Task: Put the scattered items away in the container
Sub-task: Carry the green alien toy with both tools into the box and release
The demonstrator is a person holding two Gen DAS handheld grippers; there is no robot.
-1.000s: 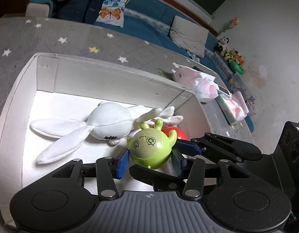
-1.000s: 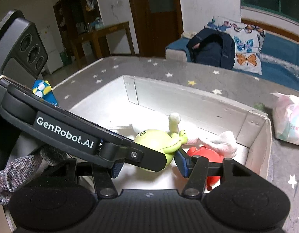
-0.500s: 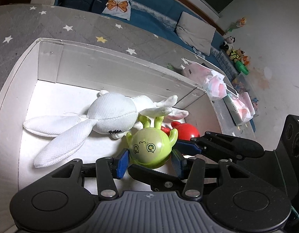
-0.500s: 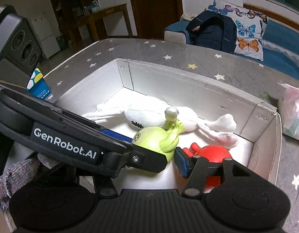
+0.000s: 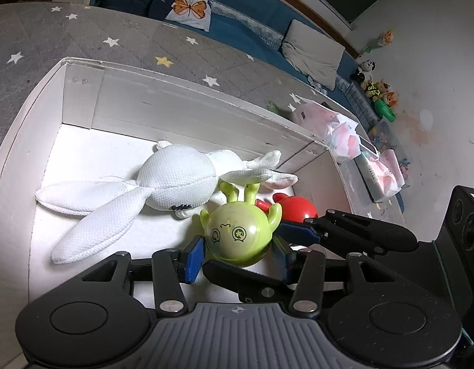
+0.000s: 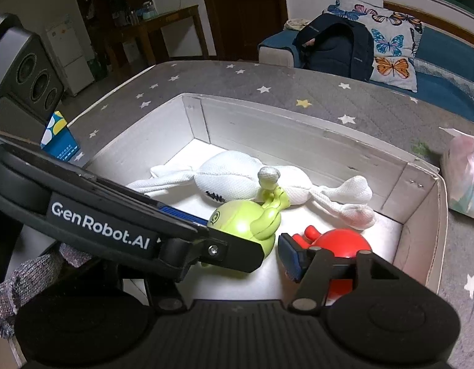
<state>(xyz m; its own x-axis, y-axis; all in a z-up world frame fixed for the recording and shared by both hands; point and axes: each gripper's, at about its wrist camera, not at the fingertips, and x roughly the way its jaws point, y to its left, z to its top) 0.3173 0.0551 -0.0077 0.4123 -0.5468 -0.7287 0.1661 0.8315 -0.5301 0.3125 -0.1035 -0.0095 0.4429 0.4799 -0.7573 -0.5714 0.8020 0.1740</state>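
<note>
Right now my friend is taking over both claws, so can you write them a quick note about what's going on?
Left claw: shut on the green toy, low inside the box.
Right claw: opening, nothing gripped; the red toy lies just past its right finger.
Done: bunny and red toy are in the box.
Left: let go of the green toy, then check the mat around the box for more toys.
</note>
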